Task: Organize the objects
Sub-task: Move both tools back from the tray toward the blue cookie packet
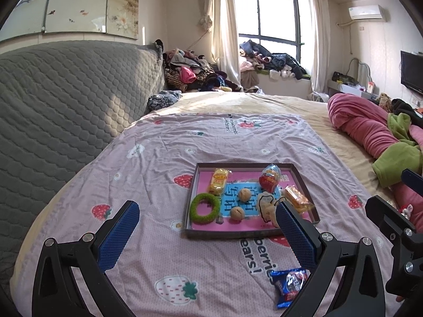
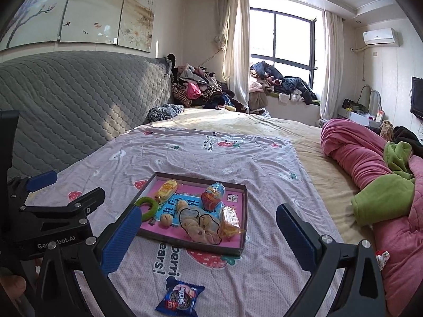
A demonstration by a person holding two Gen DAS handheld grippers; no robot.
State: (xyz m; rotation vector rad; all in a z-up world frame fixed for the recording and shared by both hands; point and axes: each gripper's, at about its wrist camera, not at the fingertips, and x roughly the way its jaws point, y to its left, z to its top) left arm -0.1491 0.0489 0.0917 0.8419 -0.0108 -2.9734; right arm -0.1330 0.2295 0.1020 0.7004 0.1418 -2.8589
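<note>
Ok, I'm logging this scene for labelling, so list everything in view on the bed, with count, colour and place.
tray: 1, dark rim, pink floor, on bedspread
green ring: 1, green, tray's left
yellow snack packs: 2, yellow-orange, tray's back left and right edge
red wrapped egg: 1, red, tray's back
walnuts: 2, tan, tray's middle
clear bag: 1, transparent, tray's front
blue cookie packet: 1, blue, on bedspread before tray
bedspread: 1, pink, strawberry print
left hand-held gripper: open
right hand-held gripper: open
</note>
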